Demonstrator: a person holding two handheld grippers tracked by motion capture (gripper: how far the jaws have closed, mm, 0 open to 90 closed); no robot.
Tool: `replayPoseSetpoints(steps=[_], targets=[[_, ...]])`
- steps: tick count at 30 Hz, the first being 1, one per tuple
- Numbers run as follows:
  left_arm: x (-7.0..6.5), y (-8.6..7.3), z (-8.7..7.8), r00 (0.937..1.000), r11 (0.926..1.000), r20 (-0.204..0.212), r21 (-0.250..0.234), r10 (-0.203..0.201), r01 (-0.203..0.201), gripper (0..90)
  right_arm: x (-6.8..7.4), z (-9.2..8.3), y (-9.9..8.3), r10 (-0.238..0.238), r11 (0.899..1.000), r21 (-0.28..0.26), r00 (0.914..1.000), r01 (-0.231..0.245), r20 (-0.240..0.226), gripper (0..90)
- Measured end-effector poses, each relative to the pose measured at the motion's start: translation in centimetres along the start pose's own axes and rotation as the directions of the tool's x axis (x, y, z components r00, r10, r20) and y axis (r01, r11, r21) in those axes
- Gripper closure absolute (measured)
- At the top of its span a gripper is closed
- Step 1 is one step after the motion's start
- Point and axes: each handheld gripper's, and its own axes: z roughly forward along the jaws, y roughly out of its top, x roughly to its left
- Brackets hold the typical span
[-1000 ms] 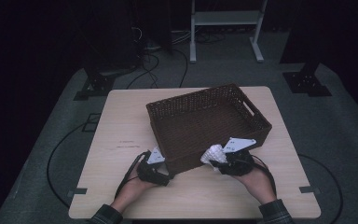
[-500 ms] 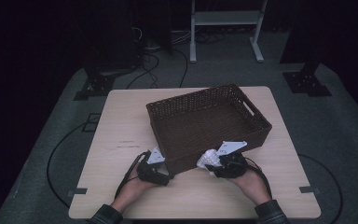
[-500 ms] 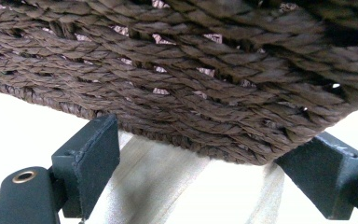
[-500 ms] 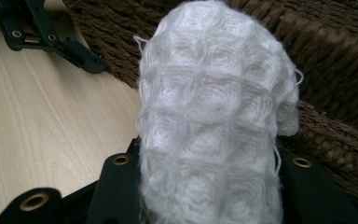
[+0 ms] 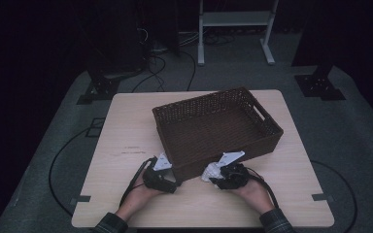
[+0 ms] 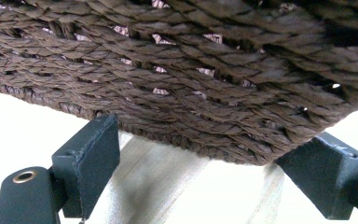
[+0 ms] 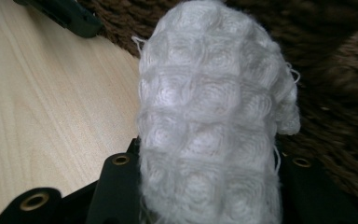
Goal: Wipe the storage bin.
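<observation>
Clutching a white knitted cloth (image 7: 209,116) beside the empty wicker basket (image 5: 213,126), the right gripper (image 5: 219,174) has yet to drop it in, while the left gripper's (image 5: 167,177) fingers (image 6: 91,158) stand released at the near wall.

Basket (image 5: 213,128): dark brown, woven of twisted cord in a braided pattern; pale gaps show through the weave in the left gripper view.

Cloth (image 7: 209,121): white, waffle-knit with a raised grid of squares, loose threads at its edges.

Counter (image 5: 126,131): light wood, fine straight grain, a few faint dark marks near its left edge.

Left tool (image 5: 169,179) and right tool (image 5: 213,177): black, with brass-coloured rivets; each has a light grey plate on top.

Sleeves: dark plaid.
</observation>
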Motion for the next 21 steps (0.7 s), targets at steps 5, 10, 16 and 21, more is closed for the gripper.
replayPoseSetpoints(steps=[5, 10, 16, 21], targets=[[0.0, 0.0, 0.0, 1.0, 1.0, 0.0, 0.0, -0.001, 0.001, 14.0, 0.1, 0.3, 0.0, 0.001, 1.0, -0.004, 1.0, -0.001, -0.004, 56.6], [0.0, 0.0, 0.0, 1.0, 1.0, 0.0, 0.0, 0.0, 0.0, 14.0, 0.2, -0.7, 0.3, -0.007, 1.0, -0.023, 1.0, 0.007, 0.003, 56.6], [0.0, 0.0, 0.0, 1.0, 1.0, 0.0, -0.001, -0.001, 0.001, 14.0, 0.5, -2.2, 1.1, -0.016, 0.998, -0.068, 0.9999, 0.016, 0.003, 56.6], [0.0, 0.0, 0.0, 1.0, 1.0, 0.0, -0.001, -0.001, 0.001, 14.0, 0.9, -3.4, 1.9, -0.033, 0.993, -0.111, 0.9995, 0.033, -0.001, 56.7]])
